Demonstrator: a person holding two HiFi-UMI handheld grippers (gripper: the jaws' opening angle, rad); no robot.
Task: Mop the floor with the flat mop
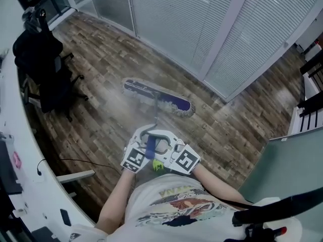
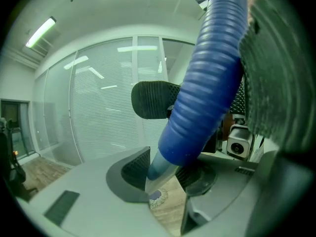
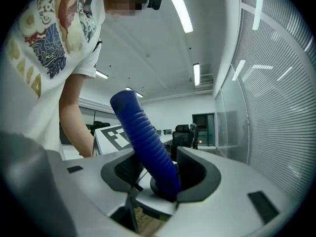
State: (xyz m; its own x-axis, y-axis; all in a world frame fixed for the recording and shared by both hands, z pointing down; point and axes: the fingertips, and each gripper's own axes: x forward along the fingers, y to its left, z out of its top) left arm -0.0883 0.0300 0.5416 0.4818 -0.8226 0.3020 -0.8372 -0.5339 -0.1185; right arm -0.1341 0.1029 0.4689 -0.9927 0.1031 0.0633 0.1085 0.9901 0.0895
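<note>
The flat mop's purple head [image 1: 157,97] lies on the wooden floor, blurred, out ahead of me. Its pole runs back to a blue ribbed grip [image 1: 150,146] at my waist. My left gripper [image 1: 142,141] and right gripper [image 1: 166,144] meet on that grip from either side. In the left gripper view the blue grip [image 2: 207,83] crosses between the jaws of the left gripper [image 2: 165,174], and the mop head [image 2: 157,197] shows small through the gap. In the right gripper view the blue grip [image 3: 145,142] stands clamped in the right gripper [image 3: 158,174].
A black office chair [image 1: 50,79] draped with dark clothing stands at the left beside a curved white desk [image 1: 15,150]. A glass partition with blinds [image 1: 202,29] borders the floor beyond the mop. A thin cable [image 1: 81,161] trails on the floor by the desk.
</note>
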